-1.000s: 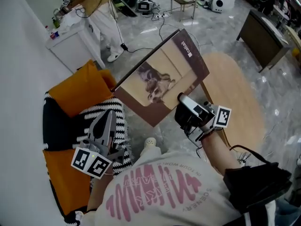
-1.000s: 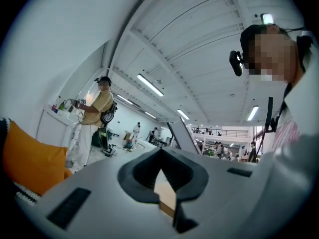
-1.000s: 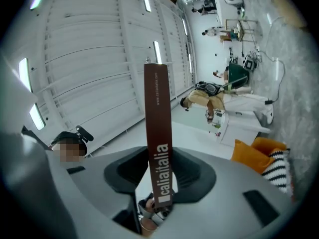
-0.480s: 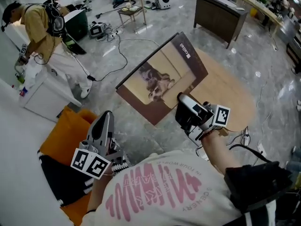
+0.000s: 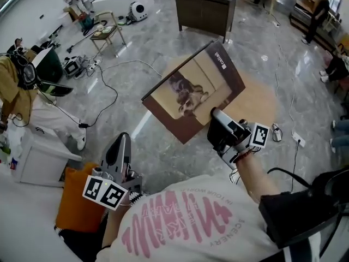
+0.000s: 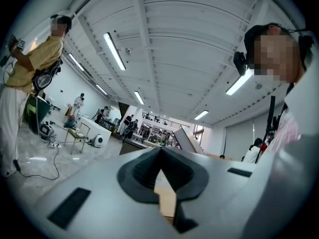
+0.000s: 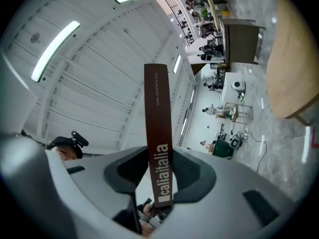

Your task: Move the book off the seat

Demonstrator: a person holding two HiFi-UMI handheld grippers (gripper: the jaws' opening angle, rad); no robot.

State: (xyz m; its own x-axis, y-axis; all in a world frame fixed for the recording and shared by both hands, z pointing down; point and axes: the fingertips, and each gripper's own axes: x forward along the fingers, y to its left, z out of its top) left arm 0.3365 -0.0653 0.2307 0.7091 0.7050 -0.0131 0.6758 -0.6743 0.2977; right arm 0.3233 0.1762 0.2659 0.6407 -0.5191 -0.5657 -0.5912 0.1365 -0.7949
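A large brown book [image 5: 193, 94] with a dog picture on its cover hangs tilted in the air, over the marble floor and the near edge of a round wooden table [image 5: 256, 100]. My right gripper [image 5: 218, 121] is shut on its lower right corner. In the right gripper view the book's brown spine [image 7: 158, 133] stands between the pads of the right gripper [image 7: 160, 178]. My left gripper [image 5: 121, 146] is at lower left, shut and holding nothing, above the floor beside the seat's orange cushion [image 5: 79, 206]. In the left gripper view the left gripper [image 6: 160, 156] points level across the room.
A white box [image 5: 38, 162] stands at the left, with a person in a yellow top [image 5: 22, 86] beside it. Cables [image 5: 109, 78] run across the floor. A small stool [image 5: 106, 34] and a dark cabinet [image 5: 204, 10] stand farther off. Other people stand at the far right.
The view has swung away from the seat: cushion and striped cover slid to the lower left corner. The book, still in the right gripper, now hangs nearer the wooden table. The left gripper has left the seat.
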